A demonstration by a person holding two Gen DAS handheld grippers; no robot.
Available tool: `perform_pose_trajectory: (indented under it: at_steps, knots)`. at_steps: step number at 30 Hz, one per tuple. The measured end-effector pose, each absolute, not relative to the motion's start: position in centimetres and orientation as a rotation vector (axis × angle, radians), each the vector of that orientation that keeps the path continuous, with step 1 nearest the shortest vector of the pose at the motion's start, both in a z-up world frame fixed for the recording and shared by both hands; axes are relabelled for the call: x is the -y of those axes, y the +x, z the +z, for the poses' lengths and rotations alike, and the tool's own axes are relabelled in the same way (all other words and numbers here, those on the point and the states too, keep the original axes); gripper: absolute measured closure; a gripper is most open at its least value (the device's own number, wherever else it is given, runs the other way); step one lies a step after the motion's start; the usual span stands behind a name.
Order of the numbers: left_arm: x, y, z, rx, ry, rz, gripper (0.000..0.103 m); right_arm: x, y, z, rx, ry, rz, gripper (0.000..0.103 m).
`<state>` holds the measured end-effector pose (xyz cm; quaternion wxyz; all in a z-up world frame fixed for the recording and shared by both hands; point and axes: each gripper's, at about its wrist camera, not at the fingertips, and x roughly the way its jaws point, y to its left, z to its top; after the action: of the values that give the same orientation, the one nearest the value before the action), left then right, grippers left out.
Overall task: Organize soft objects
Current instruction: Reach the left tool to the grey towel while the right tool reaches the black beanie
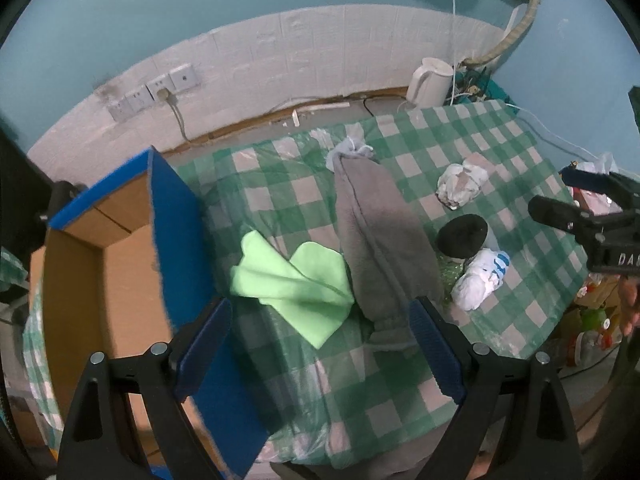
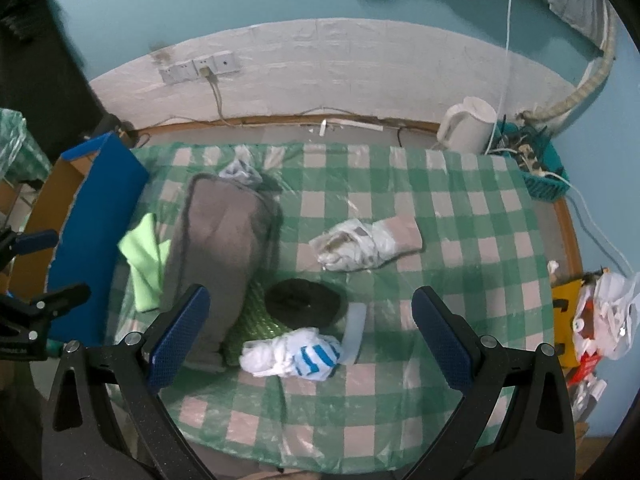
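Two empty claws, left claw (image 1: 320,344) and right claw (image 2: 312,336), flank grey cloth (image 1: 380,240).

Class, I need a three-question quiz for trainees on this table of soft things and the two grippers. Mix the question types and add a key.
1. True or false: the left gripper is shut on the green cloth.
2. Which lies nearest the right gripper? A) kettle B) striped sock bundle C) box
3. Fill in: the grey garment lies partly over the ____ cloth.

Key: 1 false; 2 B; 3 green.
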<state>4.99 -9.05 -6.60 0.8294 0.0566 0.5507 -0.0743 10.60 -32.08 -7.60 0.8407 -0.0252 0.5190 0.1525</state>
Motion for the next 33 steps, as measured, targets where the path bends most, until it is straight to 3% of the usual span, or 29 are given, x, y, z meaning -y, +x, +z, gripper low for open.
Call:
perform_pose_trajectory:
  at_steps: [30, 33]
  knots:
    - [10.4, 11.2, -13.9, -1.332, 0.014, -0.135, 0.013, 28.8, 13.4, -18.0, -1.237, -0.254, 0.413, 0.003]
    - [10.6, 11.7, -14.3, -1.342, 0.012, -0.136, 0.013, 28.3, 13.5, -18.9, -1.242, -0.288, 0.417, 0.008]
